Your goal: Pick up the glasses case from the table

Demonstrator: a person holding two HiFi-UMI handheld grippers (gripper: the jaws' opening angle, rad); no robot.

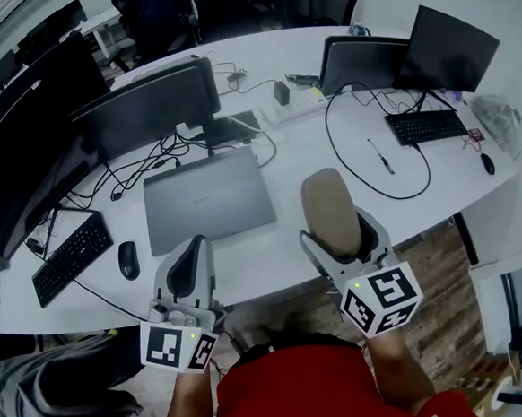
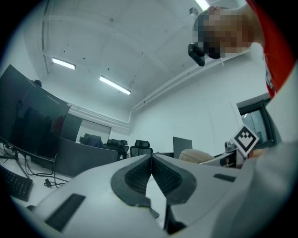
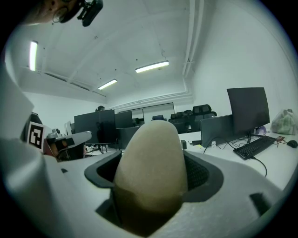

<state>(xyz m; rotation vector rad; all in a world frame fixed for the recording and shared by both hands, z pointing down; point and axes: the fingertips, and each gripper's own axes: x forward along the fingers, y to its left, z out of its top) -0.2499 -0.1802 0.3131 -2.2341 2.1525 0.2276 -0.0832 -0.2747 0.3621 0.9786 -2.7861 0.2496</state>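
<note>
A beige oval glasses case (image 1: 330, 212) is held upright above the table's front edge, lifted off the table, with my right gripper (image 1: 341, 234) shut on its lower half. In the right gripper view the glasses case (image 3: 151, 165) fills the space between the jaws. My left gripper (image 1: 188, 270) sits lower left near the table (image 1: 274, 265) edge, its jaws closed together with nothing between them. In the left gripper view the left gripper (image 2: 151, 172) points up at the room, and the glasses case (image 2: 195, 155) shows to its right.
A closed grey laptop (image 1: 208, 199) lies on the white table ahead of my left gripper. A black mouse (image 1: 128, 259) and keyboard (image 1: 71, 258) lie at left, monitors (image 1: 149, 104) and cables behind. Another keyboard (image 1: 426, 126) and laptop (image 1: 358, 63) stand at right.
</note>
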